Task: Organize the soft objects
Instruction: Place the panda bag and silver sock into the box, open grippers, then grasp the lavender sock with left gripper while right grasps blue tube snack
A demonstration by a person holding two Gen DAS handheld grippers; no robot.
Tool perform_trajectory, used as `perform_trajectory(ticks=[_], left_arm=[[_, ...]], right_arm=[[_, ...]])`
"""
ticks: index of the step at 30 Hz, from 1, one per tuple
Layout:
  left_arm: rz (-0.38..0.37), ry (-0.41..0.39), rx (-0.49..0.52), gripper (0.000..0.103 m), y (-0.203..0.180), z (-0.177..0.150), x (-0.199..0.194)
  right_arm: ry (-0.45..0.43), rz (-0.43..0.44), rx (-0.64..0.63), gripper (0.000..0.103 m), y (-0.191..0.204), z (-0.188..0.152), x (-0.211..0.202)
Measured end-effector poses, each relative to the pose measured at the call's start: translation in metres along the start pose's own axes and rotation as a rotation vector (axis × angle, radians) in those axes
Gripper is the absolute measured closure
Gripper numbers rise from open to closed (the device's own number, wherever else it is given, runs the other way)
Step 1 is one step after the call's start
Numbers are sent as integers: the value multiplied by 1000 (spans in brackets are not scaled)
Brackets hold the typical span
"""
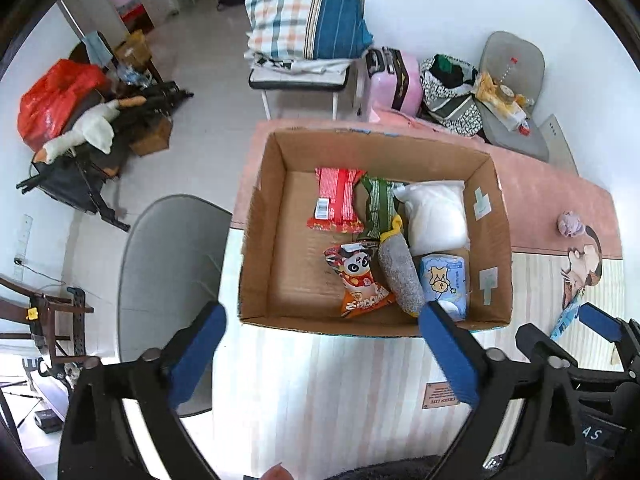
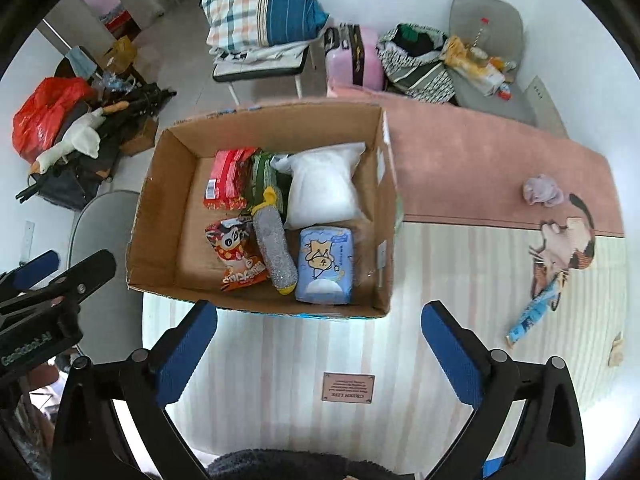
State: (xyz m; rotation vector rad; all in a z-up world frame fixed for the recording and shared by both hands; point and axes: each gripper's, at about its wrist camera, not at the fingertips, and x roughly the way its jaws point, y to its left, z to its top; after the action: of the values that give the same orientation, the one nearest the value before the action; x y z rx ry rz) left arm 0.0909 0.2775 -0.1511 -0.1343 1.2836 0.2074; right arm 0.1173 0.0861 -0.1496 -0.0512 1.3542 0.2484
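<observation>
An open cardboard box (image 1: 264, 240) (image 2: 160, 220) stands on the striped table mat. Inside lie a red packet (image 2: 226, 180), a green packet (image 2: 264, 172), a white stuffed bag (image 2: 324, 184), a grey sock-like roll with yellow ends (image 2: 276, 252), a panda snack bag (image 2: 238, 256) and a blue tissue pack (image 2: 326, 264). Outside the box, a lilac crumpled cloth (image 2: 542, 190) and a long blue packet (image 2: 532, 316) rest on the table to the right. My left gripper (image 1: 324, 320) and right gripper (image 2: 320, 316) hover above the box's near edge, both open and holding nothing.
A grey chair (image 1: 168, 264) stands at the table's left edge. Beyond the table are a chair stacked with plaid bedding (image 1: 304, 12), a pink suitcase (image 1: 396, 80) and a patterned bag (image 1: 452, 92). A red bag and clutter (image 1: 56, 100) sit on the floor far left.
</observation>
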Motion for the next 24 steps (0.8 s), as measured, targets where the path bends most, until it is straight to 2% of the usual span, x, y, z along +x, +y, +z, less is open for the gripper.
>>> perform_trajectory(ticks=[7,17,21,24], left_arm=[[22,-62,-11,1,-2,-9,-27],[31,-83,-21,1,-19,-18,-45],[61,-143,60,1,-57,-12,-55],[66,-184,161,1,-104,-3,-55]], right_arm=[[-49,-5,-6,0,-4,-8,-28],[-90,55,2,0,-22,-12,-50],[-97,82,84,0,-58,-14,-52],[-90,58,171,0,-103,-18,-51]])
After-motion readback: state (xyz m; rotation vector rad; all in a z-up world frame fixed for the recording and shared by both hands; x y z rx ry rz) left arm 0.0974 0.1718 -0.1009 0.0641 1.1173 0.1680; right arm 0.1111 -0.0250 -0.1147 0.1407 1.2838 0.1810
